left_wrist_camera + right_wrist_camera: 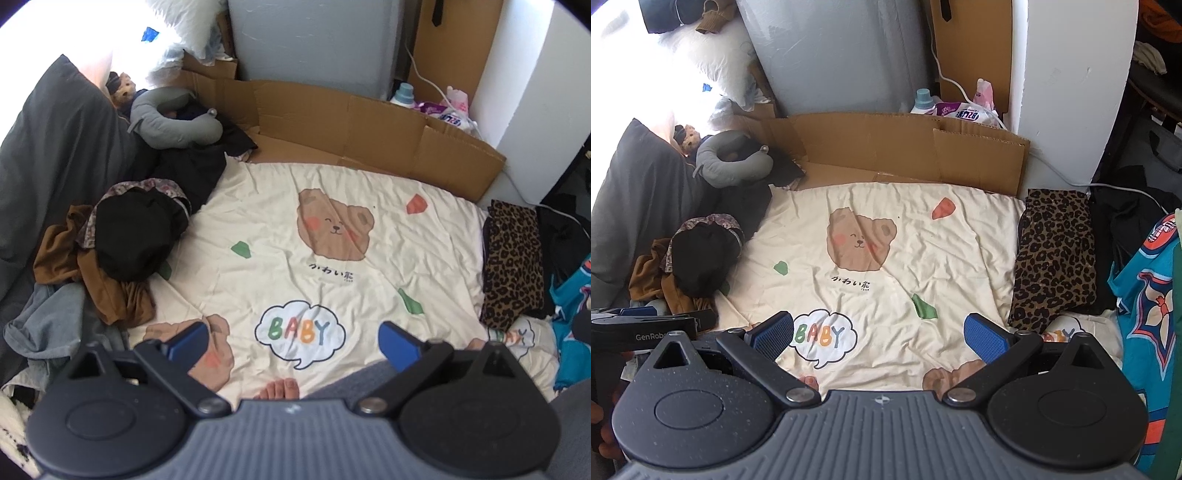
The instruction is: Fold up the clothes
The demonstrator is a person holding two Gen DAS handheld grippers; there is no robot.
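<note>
While both your left gripper (291, 341) and right gripper (879, 334) hang empty with fingers apart over the bear sheet (332, 229), the heap of clothes (122, 251) left of it could drag neighbours along if you pinch deep

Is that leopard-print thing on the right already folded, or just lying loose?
Folded. The leopard-print garment lies as a compact, straight-edged rectangle on the bear-print sheet, unlike the crumpled clothes pile opposite.
</note>
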